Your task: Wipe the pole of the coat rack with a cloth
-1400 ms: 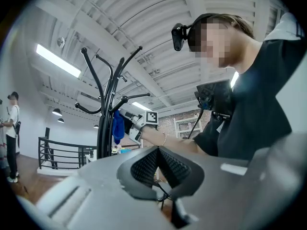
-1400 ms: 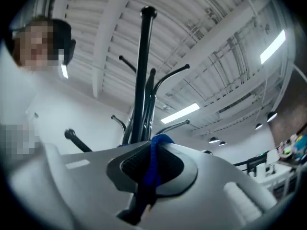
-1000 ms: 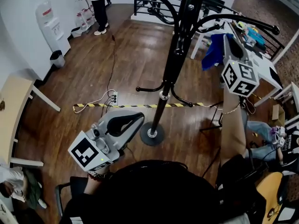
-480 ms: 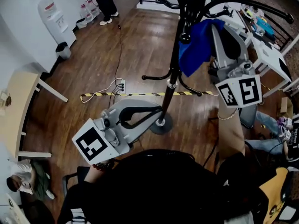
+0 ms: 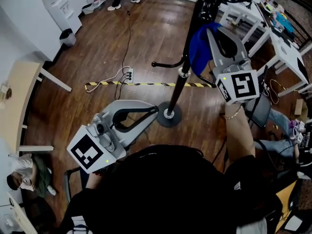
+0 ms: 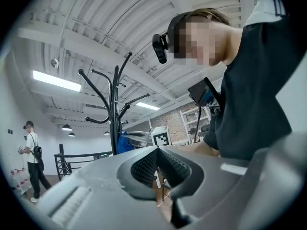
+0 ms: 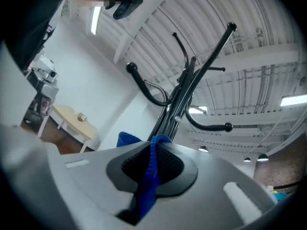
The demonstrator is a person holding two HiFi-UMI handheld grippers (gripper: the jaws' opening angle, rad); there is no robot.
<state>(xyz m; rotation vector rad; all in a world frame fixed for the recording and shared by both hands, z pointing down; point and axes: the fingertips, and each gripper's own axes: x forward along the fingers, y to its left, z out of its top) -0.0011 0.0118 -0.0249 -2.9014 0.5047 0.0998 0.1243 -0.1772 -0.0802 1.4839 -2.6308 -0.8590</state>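
The black coat rack pole [image 5: 187,52] rises from a round base [image 5: 169,115] on the wooden floor. My right gripper [image 5: 210,30] is shut on a blue cloth [image 5: 197,47], which lies against the right side of the pole just above the low hooks. In the right gripper view the cloth [image 7: 149,176] hangs out between the closed jaws of the right gripper [image 7: 152,152], with the pole [image 7: 183,97] right behind. My left gripper [image 5: 154,112] is shut with nothing in it, low and left of the base. From the left gripper [image 6: 157,151] the rack [image 6: 114,114] stands off to the left.
Yellow-black tape [image 5: 141,84] and a power strip [image 5: 129,74] with its cable lie on the floor behind the base. White tables [image 5: 287,52] stand at the right, a water dispenser [image 5: 59,6] and bin [image 5: 68,37] at the far left, and a beige table [image 5: 17,101] at the left edge.
My right gripper has carried the blue cloth leftward from open air onto the pole and holds it there. The left gripper has stayed low near the base.
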